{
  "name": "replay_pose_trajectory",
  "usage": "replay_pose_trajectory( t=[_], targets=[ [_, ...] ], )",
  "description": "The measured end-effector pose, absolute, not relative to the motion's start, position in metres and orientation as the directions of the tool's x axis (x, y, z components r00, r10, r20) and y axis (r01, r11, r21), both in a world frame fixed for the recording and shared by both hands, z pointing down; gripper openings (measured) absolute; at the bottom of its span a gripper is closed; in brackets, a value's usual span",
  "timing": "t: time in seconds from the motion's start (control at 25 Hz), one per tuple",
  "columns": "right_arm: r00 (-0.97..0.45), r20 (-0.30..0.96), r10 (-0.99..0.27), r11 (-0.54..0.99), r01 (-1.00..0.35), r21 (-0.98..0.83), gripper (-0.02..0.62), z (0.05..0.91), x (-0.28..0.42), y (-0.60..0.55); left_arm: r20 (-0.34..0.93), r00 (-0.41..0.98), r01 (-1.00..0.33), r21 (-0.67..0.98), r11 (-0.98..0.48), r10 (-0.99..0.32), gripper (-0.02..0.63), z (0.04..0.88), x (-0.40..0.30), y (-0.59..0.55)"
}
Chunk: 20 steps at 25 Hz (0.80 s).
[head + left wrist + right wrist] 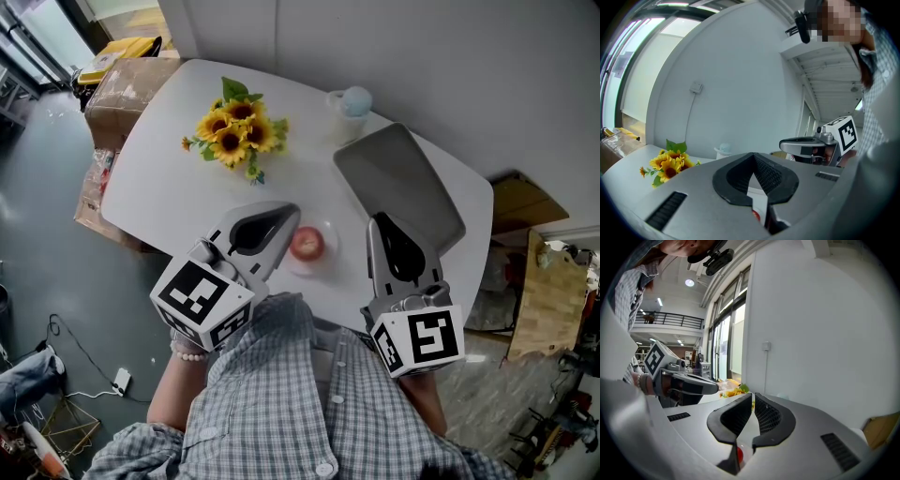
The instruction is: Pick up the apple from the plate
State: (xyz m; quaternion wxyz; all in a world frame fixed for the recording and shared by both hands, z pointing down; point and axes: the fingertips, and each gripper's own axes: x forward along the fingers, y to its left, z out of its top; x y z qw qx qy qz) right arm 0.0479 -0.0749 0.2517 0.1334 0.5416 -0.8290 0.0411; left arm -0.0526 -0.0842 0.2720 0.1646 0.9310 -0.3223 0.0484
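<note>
Red apple (307, 243) on small white plate (329, 246), white table (164, 164), left gripper (292, 215) just beside apple, jaws together, empty, right gripper (380, 222) near plate, jaws all but closed, empty.

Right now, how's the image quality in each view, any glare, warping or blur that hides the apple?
Head view: soft, even light, weak shadows; the apple on its plate is sharp. Left gripper view: heavy fisheye bend, dark corners, washed-out window at left; the apple is only a red sliver low between the jaws. Right gripper view: same bend, bright windows; again just a red sliver.
</note>
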Motion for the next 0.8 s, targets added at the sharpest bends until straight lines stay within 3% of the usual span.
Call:
replay_pose_trajectory(
  t=[0.8],
  targets=[
    [-0.378, 0.281, -0.882, 0.412, -0.908, 0.072, 0.035, 0.2591, 0.046, -0.0743, 0.206, 0.789, -0.614, 0.278, -0.739, -0.579, 0.011, 0.2766, -0.053, -0.0848]
  ],
)
